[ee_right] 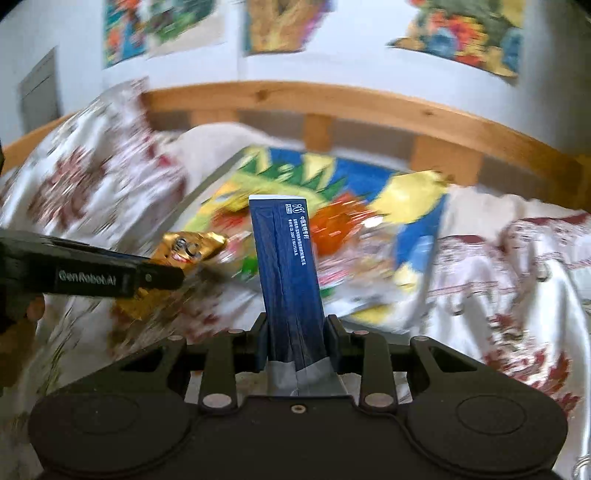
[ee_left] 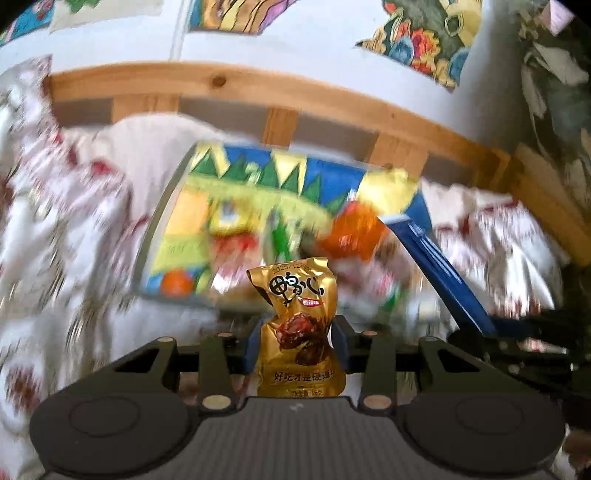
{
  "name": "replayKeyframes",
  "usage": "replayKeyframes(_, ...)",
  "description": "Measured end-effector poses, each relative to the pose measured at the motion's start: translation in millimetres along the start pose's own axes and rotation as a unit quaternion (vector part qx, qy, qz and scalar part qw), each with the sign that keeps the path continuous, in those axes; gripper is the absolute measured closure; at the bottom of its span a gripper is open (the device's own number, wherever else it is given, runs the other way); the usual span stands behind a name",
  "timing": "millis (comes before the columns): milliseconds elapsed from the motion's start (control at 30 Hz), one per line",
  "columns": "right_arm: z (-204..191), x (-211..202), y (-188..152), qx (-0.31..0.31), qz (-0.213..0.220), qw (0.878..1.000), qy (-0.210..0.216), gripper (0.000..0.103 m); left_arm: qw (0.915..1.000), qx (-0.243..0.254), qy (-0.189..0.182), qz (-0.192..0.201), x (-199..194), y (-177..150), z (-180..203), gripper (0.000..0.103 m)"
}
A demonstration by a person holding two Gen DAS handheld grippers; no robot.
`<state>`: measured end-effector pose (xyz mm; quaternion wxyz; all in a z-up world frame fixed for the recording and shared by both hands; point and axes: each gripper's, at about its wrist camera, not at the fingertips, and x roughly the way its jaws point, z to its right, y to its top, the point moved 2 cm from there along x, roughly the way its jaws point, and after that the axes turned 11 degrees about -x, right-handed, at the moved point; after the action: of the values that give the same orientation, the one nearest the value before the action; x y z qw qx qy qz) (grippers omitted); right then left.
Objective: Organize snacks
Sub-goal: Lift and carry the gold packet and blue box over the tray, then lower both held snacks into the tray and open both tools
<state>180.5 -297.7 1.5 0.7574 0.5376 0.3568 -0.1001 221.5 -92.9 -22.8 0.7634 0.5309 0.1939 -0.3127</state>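
My left gripper (ee_left: 297, 345) is shut on a gold snack packet (ee_left: 297, 325) with black characters and a picture of brown meat, held upright above the bed. My right gripper (ee_right: 297, 341) is shut on a dark blue snack pouch (ee_right: 286, 273) with small white print, also upright. The blue pouch shows in the left wrist view (ee_left: 439, 269) at the right. The left gripper and gold packet show in the right wrist view (ee_right: 188, 245) at the left. Ahead lies a colourful tray (ee_left: 177, 206) holding a blurred pile of snacks (ee_left: 351, 232).
The tray (ee_right: 410, 221) rests on a white bedspread with red floral print (ee_right: 517, 266). A wooden bed frame (ee_left: 258, 92) runs behind it, against a white wall with colourful pictures (ee_right: 280, 26). The background is motion-blurred.
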Motion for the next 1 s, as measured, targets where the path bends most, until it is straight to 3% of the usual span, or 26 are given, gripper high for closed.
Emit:
replayKeyframes(200, 58.5, 23.6, 17.5, 0.071, -0.006, 0.997, -0.031, 0.07, 0.9999, 0.009, -0.014, 0.003, 49.8, 44.0, 25.2, 0.059)
replayKeyframes(433, 103.8, 66.1, 32.0, 0.132, -0.031, 0.99, -0.041, 0.07, 0.9997, -0.015, 0.008, -0.018, 107.5, 65.1, 30.5, 0.059)
replayKeyframes(700, 113.1, 95.8, 40.9, 0.146, -0.057, 0.987, -0.043, 0.07, 0.9993, -0.004, 0.031, -0.02, 136.0, 76.3, 39.6, 0.058)
replayKeyframes(1000, 111.9, 106.6, 49.8, 0.127, -0.07, 0.988, -0.058, 0.069, 0.9989, 0.004, 0.032, -0.033, 140.9, 80.7, 47.4, 0.055)
